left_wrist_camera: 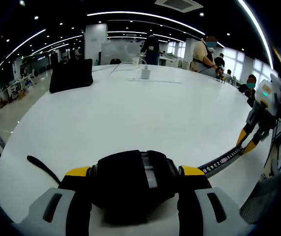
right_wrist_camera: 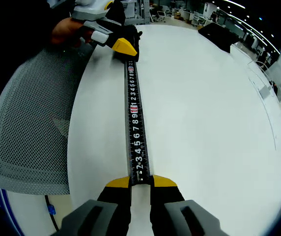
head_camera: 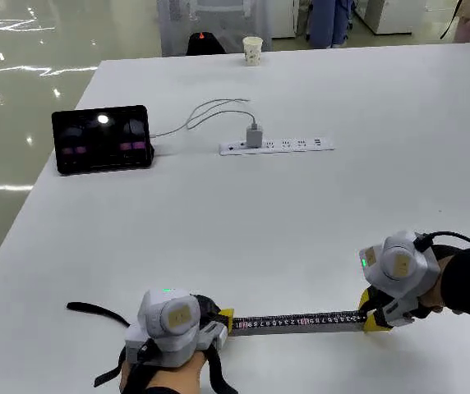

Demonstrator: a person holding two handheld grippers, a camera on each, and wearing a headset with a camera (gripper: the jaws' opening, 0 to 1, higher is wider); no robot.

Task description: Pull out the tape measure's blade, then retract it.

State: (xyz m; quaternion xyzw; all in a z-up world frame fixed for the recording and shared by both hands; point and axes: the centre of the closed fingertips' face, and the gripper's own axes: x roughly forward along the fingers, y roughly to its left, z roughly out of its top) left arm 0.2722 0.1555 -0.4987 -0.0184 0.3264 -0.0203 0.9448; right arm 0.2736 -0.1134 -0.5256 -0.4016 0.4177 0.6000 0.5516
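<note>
Blade (head_camera: 297,322) of the tape measure, a narrow black strip with white numerals, lies stretched flat along the near edge of the white tabletop (head_camera: 301,222), running between the two grippers. The left gripper (left_wrist_camera: 138,173), with yellow-tipped jaws, is clamped on the rounded black tape-measure case (left_wrist_camera: 130,189), whose thin black wrist strap (head_camera: 91,310) trails on the table beside it. The right gripper (right_wrist_camera: 140,183) pinches the blade's free end between its closed yellow tips, by the lowest numerals, well apart from the case.
</note>
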